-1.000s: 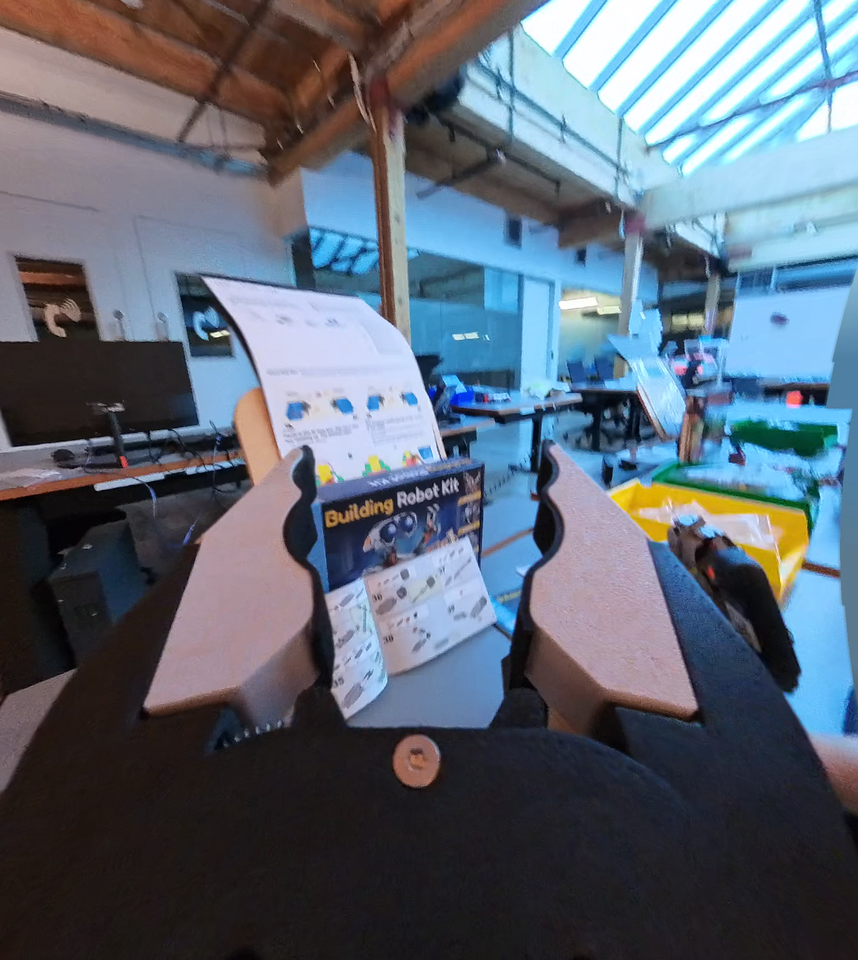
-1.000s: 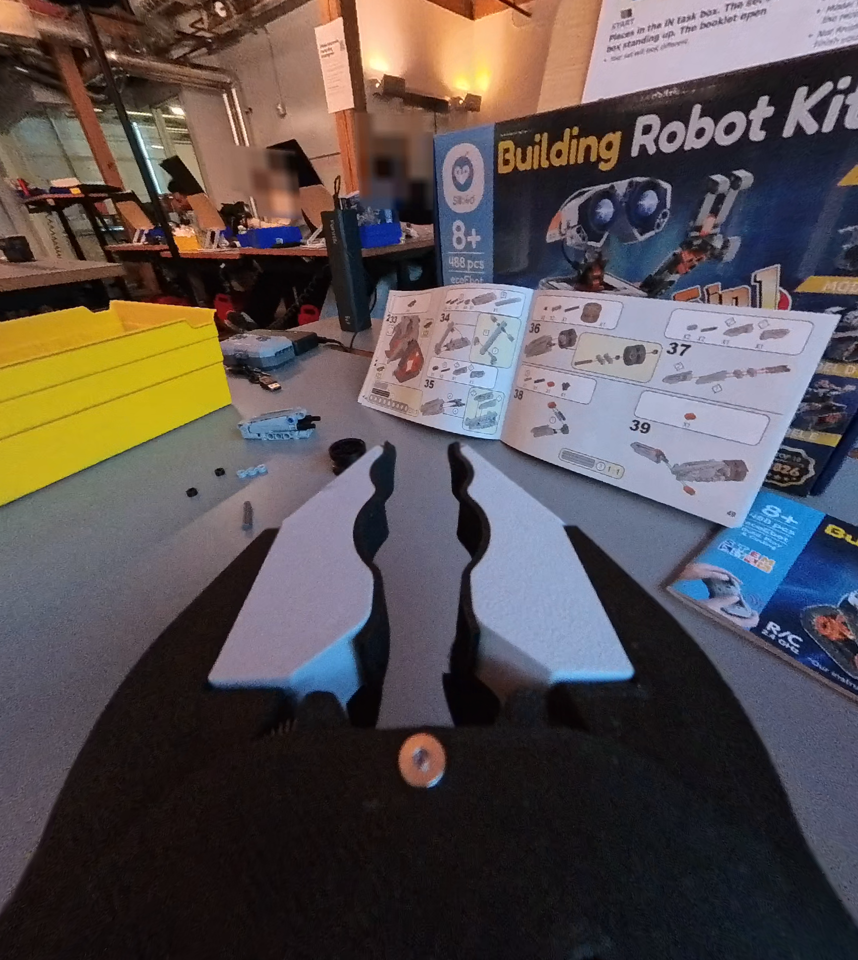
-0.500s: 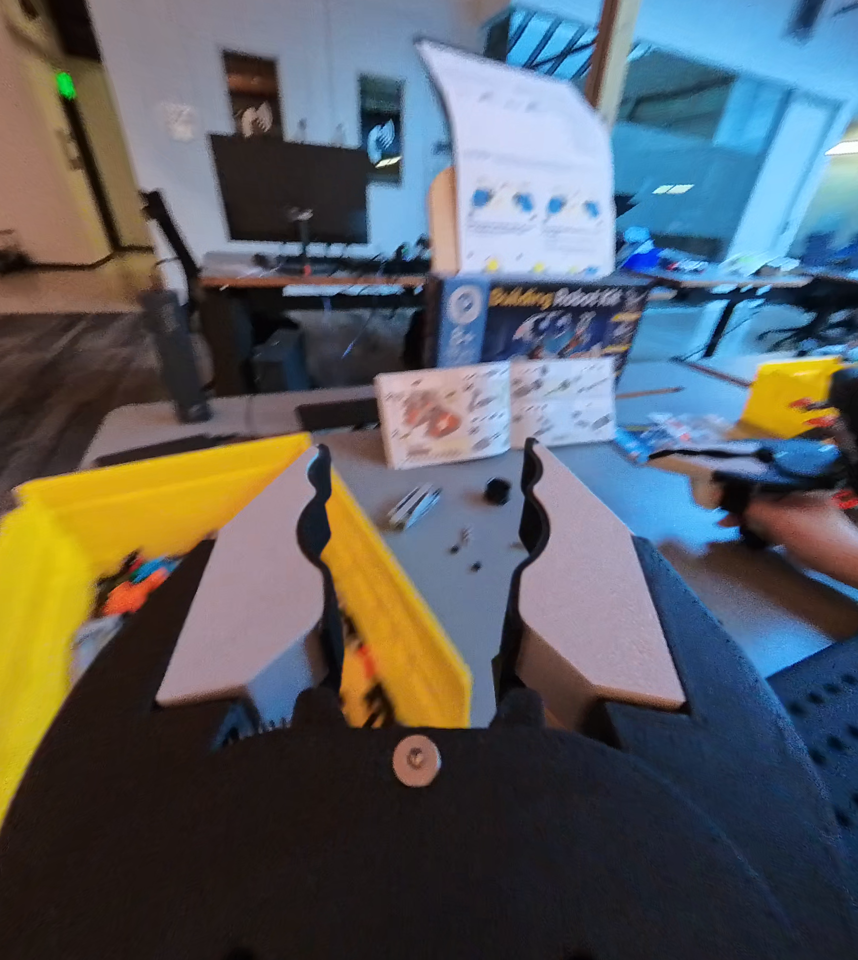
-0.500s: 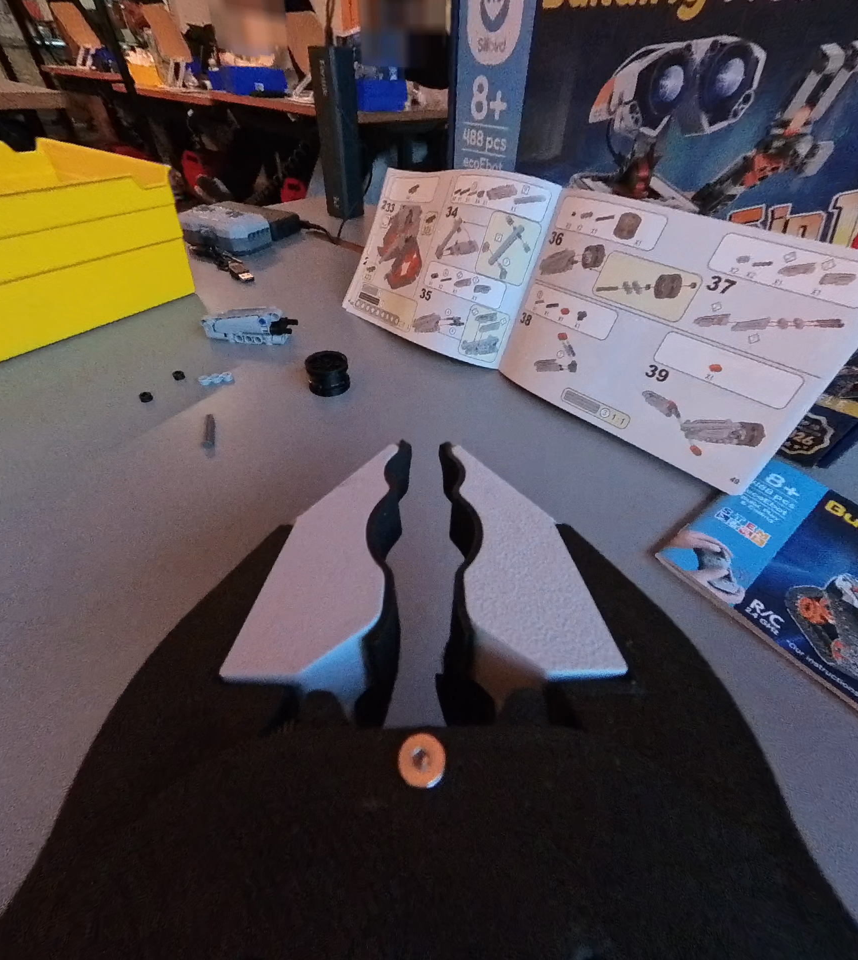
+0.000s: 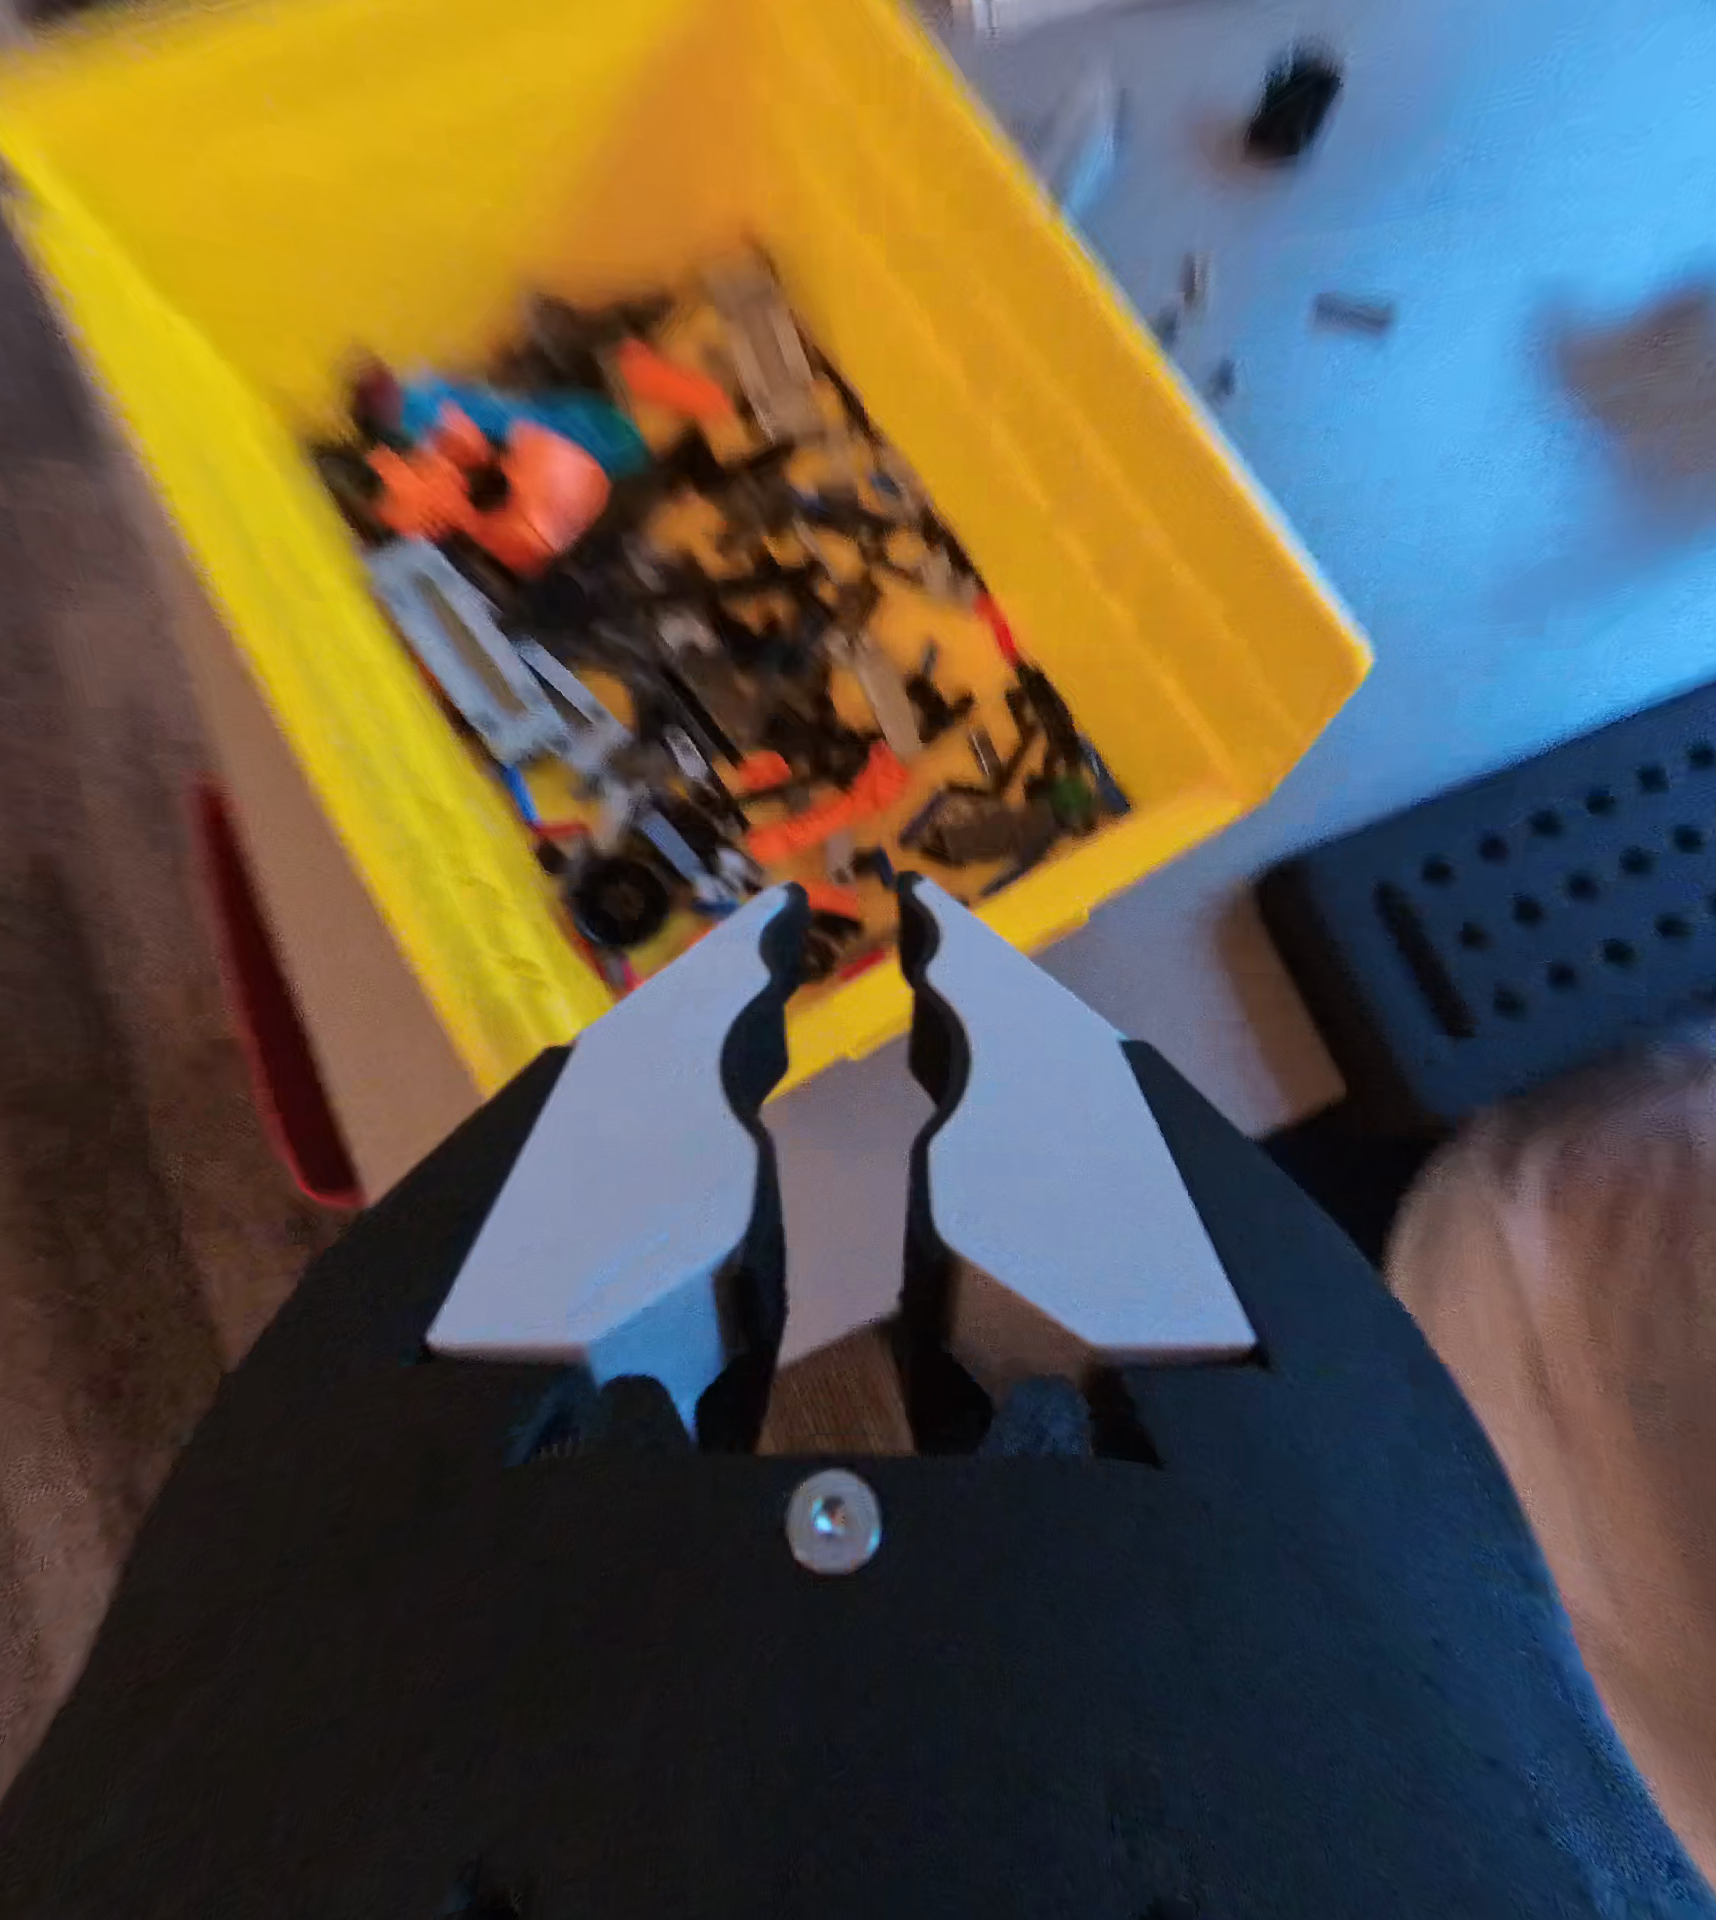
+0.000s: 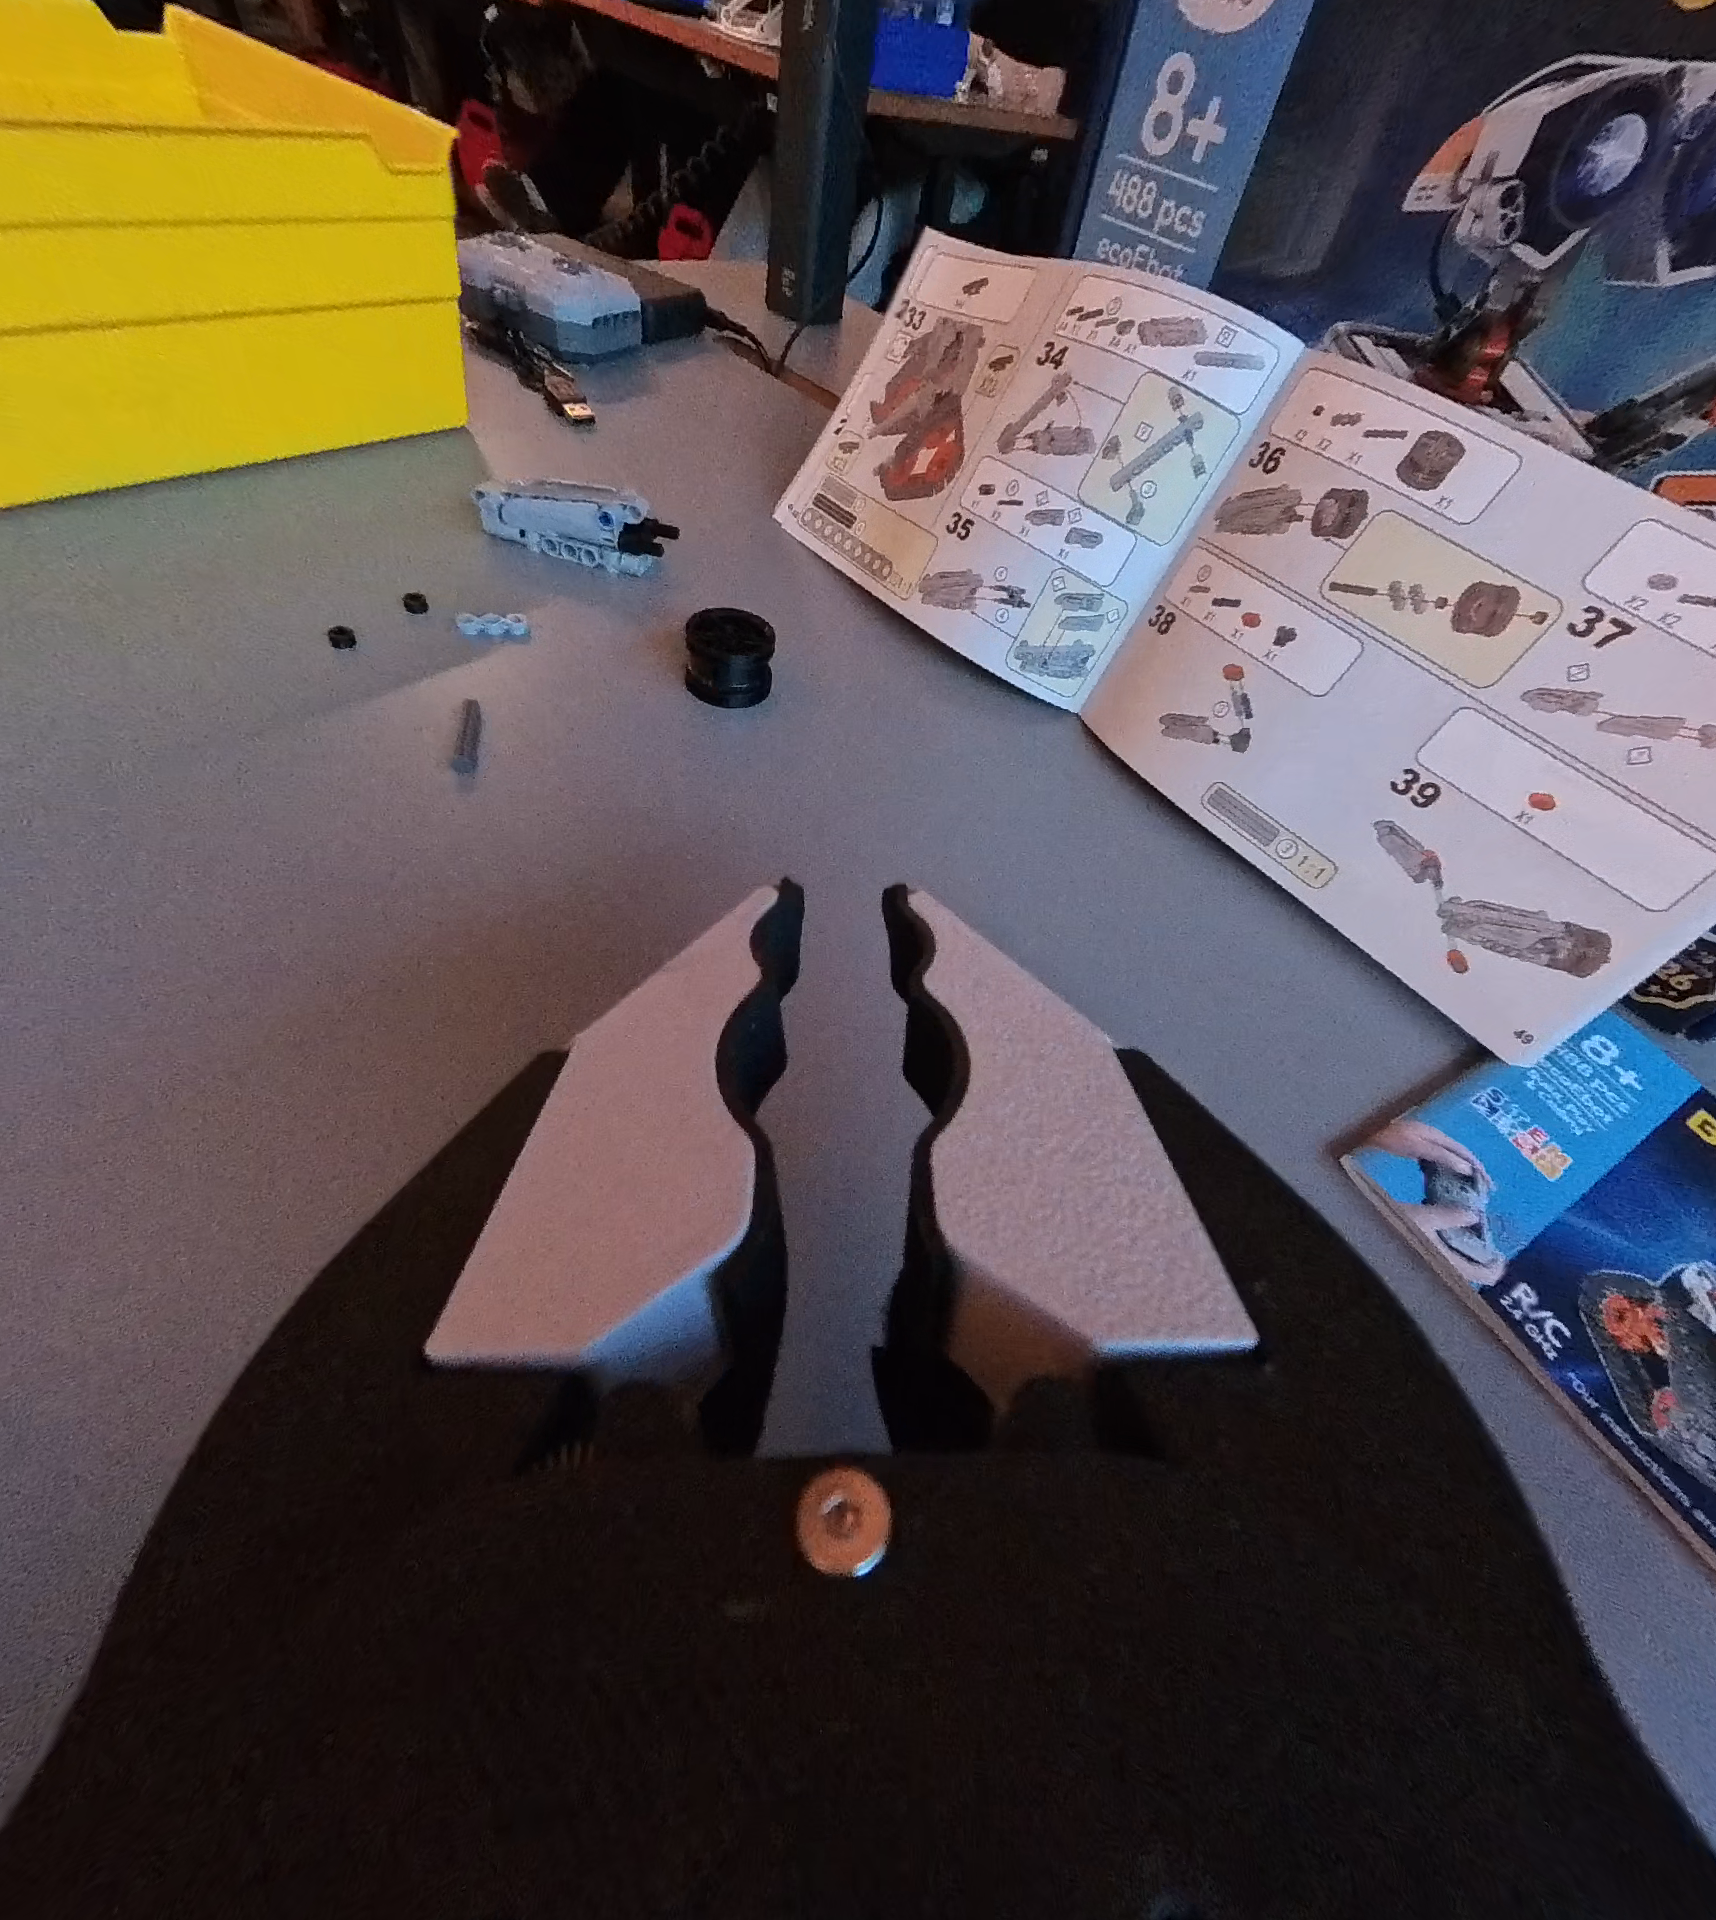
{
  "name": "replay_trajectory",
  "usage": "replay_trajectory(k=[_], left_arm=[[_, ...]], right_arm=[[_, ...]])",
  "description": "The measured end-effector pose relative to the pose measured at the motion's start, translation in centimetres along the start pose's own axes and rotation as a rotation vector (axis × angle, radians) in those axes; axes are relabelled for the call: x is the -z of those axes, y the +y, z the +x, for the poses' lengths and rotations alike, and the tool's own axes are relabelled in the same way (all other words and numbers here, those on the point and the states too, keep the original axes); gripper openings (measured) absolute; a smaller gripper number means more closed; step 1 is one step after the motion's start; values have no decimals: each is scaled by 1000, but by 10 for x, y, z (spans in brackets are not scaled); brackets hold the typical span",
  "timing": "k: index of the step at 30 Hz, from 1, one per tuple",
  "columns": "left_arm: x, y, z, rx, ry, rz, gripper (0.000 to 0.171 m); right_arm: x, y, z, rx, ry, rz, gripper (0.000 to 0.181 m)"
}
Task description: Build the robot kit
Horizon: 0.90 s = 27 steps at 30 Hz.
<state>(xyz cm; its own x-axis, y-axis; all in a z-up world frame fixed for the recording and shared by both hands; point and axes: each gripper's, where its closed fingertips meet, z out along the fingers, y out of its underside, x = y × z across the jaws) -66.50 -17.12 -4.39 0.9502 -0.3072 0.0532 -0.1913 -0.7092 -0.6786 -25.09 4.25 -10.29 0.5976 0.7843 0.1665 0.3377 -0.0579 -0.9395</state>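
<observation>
Two grippers are held empty, one above a yellow bin of parts and one above a grey table.

The left gripper (image 5: 849,899) is seen over the near rim of the yellow bin (image 5: 1124,436), its jaws parted by a narrow gap with nothing between them; a blurred heap of black, orange and grey building parts (image 5: 729,665) lies in the bin. The right gripper (image 6: 841,899) is held just above the grey table (image 6: 210,935), jaws likewise slightly apart and empty. Ahead of it on the table are found a black wheel (image 6: 728,657), a grey pin (image 6: 465,734), a grey assembly (image 6: 568,527) and small black rings (image 6: 342,636). An open instruction booklet (image 6: 1301,623) is propped against a kit box (image 6: 1519,208), and a second booklet (image 6: 1643,1278) lies flat at the right.
</observation>
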Motion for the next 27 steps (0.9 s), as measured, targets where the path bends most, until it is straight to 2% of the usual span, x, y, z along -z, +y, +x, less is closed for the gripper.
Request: replay_trajectory(k=[1,4,6,8,10,12,15,18,21,25,27], left_arm=[[-14,12,2,22,59,-121,11],[-43,47,4,103,169,-470,13],[-54,51,2,151,208,-559,19],[-61,50,-10,170,179,-622,27],[-69,39,-19,192,146,-598,26],[-74,34,-15,209,170,-587,18],[-81,47,-13,185,148,-672,13],[-92,52,-23,147,75,-687,12],[-101,47,-32,132,42,-659,13],[-120,22,-39,121,67,-546,27],[-122,18,-42,118,60,-549,27]], right_arm=[[0,1,0,11,1,-7,16],[-2,3,-3,49,3,-28,16],[-4,5,-6,74,-9,-44,16],[-5,7,-9,100,-18,-58,16],[-7,9,-12,125,-29,-74,16],[-8,11,-14,146,-35,-85,16],[-9,13,-17,165,-46,-97,16],[-9,13,-18,174,-54,-101,16],[-9,13,-19,173,-63,-101,16],[-10,15,-21,180,-77,-112,16],[-10,16,-22,191,-79,-122,16]])
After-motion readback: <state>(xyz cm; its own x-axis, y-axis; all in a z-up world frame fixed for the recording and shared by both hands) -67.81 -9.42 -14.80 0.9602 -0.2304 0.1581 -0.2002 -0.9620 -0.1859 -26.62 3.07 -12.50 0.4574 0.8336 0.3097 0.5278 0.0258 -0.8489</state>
